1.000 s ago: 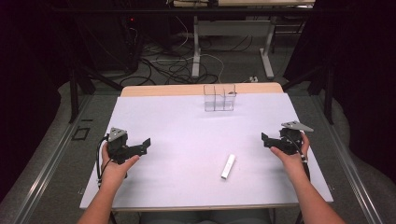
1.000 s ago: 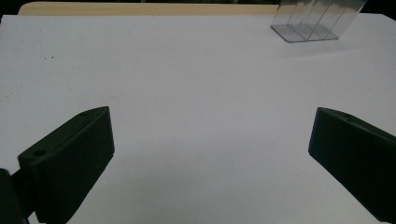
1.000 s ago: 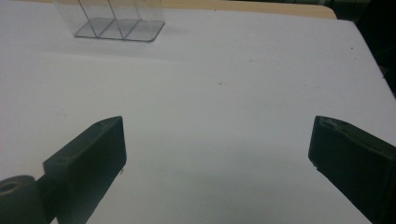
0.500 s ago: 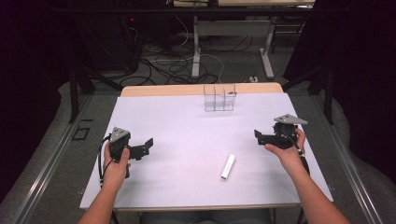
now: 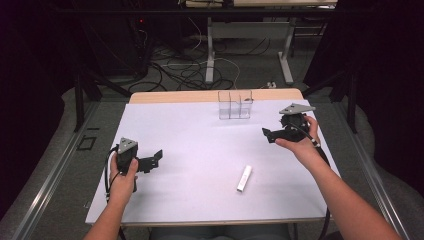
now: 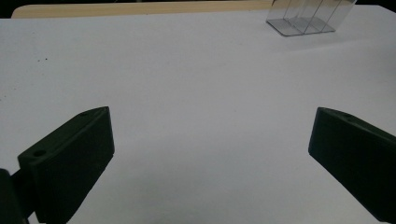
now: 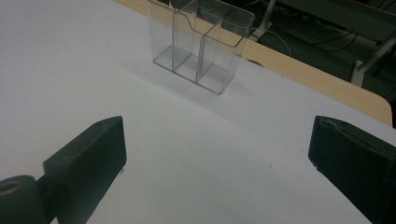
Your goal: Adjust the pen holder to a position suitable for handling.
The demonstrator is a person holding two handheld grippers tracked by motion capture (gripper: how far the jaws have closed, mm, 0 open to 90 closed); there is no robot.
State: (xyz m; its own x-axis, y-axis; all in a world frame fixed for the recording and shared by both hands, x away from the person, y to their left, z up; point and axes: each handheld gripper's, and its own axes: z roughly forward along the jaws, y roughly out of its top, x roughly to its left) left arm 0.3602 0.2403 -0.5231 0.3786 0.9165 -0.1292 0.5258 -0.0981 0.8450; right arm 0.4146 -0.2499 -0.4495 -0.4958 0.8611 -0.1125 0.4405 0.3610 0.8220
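Both black two-jaw grippers, left (image 5: 156, 159) and right (image 5: 267, 134), hang wide open and empty over the white table (image 5: 190, 145). The clear plastic divided holder (image 5: 235, 104) stands near the far edge, the small white stick (image 5: 244, 178) toward the near edge: seemingly an approach, a grasp next.

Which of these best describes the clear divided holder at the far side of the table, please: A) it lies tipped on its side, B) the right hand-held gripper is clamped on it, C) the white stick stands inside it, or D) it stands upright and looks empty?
D: the clear divided holder stands upright with its compartments bare, while the white stick lies flat on the table.
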